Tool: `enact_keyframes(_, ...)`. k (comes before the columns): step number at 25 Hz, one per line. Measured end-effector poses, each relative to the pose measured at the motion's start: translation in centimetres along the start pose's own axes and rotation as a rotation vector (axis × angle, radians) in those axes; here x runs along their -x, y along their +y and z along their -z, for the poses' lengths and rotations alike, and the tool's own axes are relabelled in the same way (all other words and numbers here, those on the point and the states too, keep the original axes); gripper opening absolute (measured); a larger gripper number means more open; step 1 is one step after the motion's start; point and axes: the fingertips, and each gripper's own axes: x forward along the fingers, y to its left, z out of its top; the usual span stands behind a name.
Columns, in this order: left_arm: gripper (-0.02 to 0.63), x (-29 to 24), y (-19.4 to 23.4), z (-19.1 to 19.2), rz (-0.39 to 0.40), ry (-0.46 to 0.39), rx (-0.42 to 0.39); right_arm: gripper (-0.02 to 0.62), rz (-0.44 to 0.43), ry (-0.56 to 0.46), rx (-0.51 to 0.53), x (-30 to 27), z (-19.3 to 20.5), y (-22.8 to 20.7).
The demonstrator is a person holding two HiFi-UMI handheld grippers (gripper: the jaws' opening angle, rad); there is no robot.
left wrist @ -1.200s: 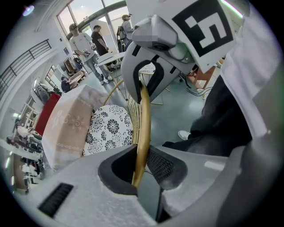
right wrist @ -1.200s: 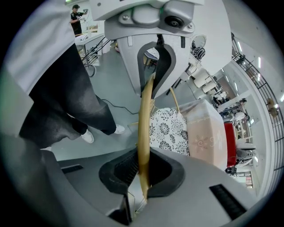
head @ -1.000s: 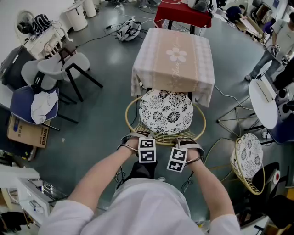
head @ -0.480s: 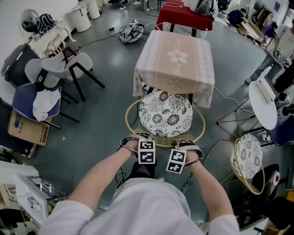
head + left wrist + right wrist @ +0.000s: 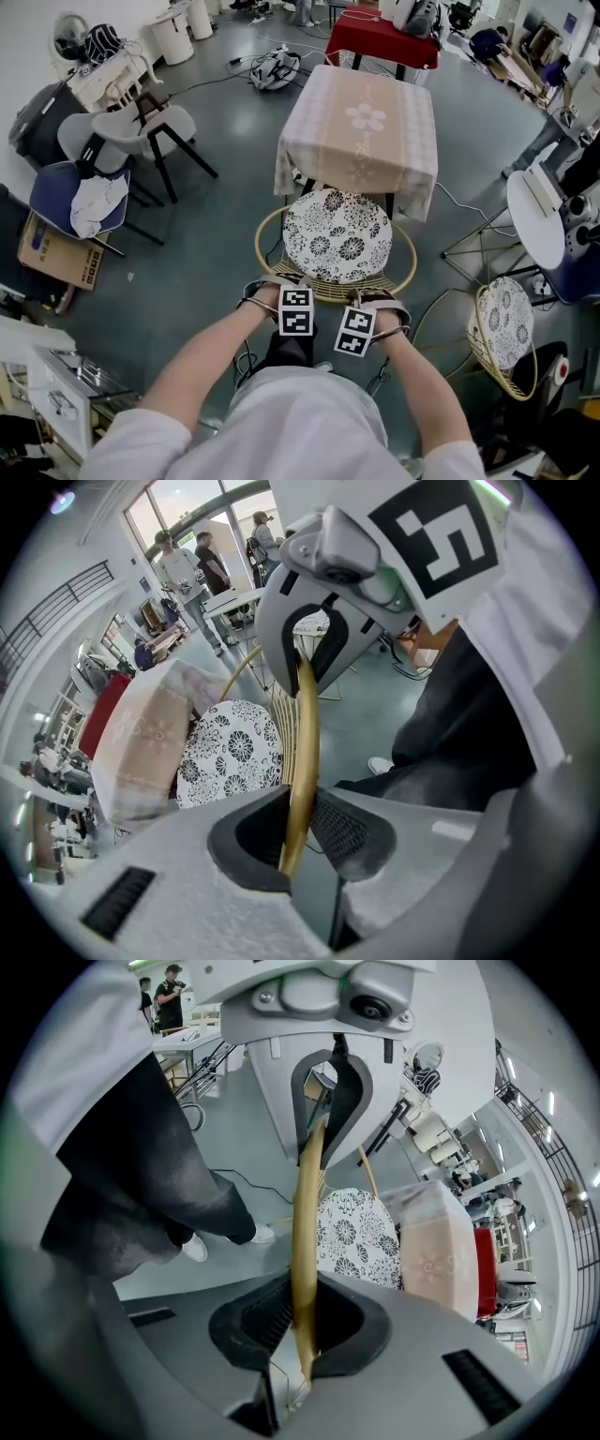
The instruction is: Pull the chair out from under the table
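The left tongs (image 5: pixel 298 834) are closed on the thin golden rim (image 5: pixel 306 724) of the chair (image 5: pixel 330 283), the tube pinched between the ribbed dark pads. The rim looks like a smooth, rounded hoop of metal or lacquered cane, so it is likely stiff but somewhat slippery; a grip across its curve could slide sideways.

Fine pale spokes run down from the hoop and form an open wicker back that probably bends if pulled on directly. The hoop is therefore the sound place to take hold.

The frame looks light, so it should drag easily over the smooth grey floor (image 5: pixel 220 225). Its round cushion (image 5: pixel 337 232), soft fabric with black-and-white flowers, lies loose-looking on the seat and might shift.

The chair stands between the person and the counter (image 5: pixel 360 131). Its far edge sits at the hanging hem of the pale checked cloth.

The right tongs (image 5: pixel 295 1321) also pinch the same hoop just beside the left pair, which gives an even two-handed pull.
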Motion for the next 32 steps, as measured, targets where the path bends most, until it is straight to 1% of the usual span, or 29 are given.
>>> enact_keyframes(5, 0.06, 0.2, -1.0, 0.0, -0.015, 0.014, 0.015, 0.029, -0.01, -0.005, 0.002, 0.5, -0.3, 1.0)
enact_keyframes(9, 0.06, 0.3, -1.7, 0.1, -0.012, 0.023, 0.012, 0.028, -0.01, -0.003, 0.003, 0.7, -0.4, 1.6)
enact_keyframes(19, 0.06, 0.3, -1.6, 0.0, 0.004, 0.032, 0.009, 0.028, -0.02, -0.003, 0.002, 0.7, -0.3, 1.5)
enact_keyframes(26, 0.06, 0.4, -1.4, 0.1, -0.023, 0.03, 0.02, 0.028, -0.014, 0.008, -0.002, 0.6, -0.4, 1.4)
enact_keyframes(32, 0.06, 0.6, -2.5, 0.3, -0.009, 0.033, -0.008, 0.026, -0.03, 0.005, -0.004, 1.0, -0.9, 2.5)
